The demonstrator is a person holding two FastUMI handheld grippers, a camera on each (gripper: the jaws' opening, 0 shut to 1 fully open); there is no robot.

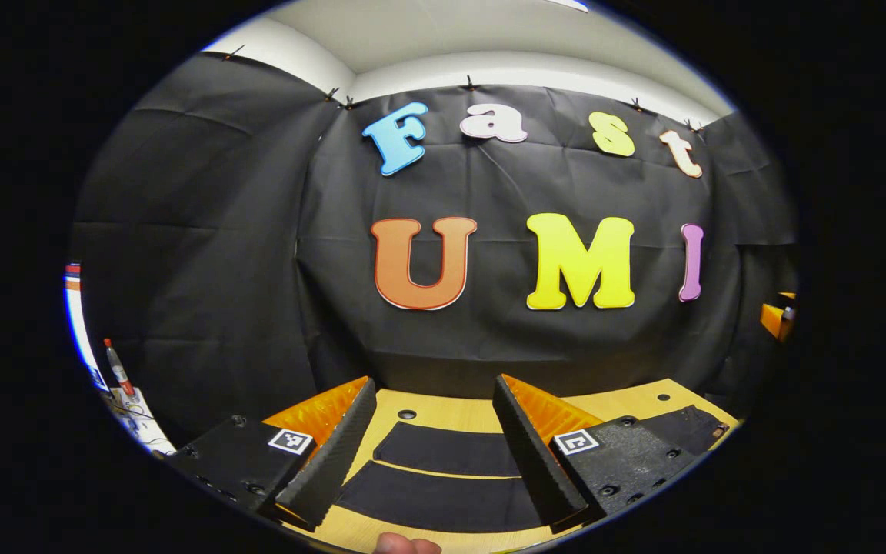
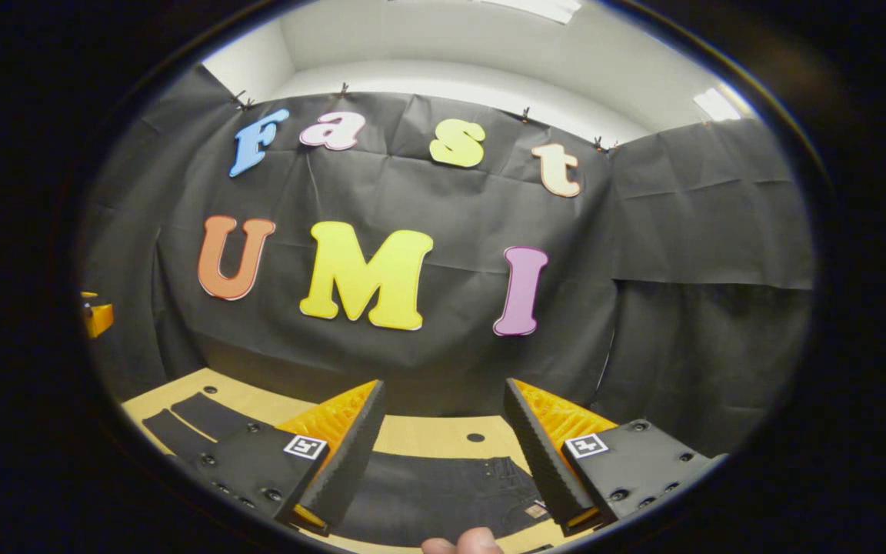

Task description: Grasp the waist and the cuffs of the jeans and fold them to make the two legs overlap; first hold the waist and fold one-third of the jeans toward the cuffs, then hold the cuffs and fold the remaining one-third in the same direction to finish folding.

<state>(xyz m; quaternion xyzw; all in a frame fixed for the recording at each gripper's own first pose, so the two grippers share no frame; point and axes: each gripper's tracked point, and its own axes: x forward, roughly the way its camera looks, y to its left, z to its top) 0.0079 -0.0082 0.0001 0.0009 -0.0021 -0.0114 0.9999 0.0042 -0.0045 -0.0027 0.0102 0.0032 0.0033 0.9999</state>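
Dark jeans [image 2: 443,492] lie flat on the wooden surface [image 1: 458,412], legs side by side (waist under the right tongs [image 2: 443,462]). Left tongs [image 1: 434,454] hover over the legs; both tongs gape wide, holding nothing.

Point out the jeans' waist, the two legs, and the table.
jeans' waist [image 2: 489,471]: right gripper view, waistband.
legs [image 1: 443,450]: left gripper view, far leg's cloth.
table [image 1: 451,412]: left gripper view, bare wood beyond legs.
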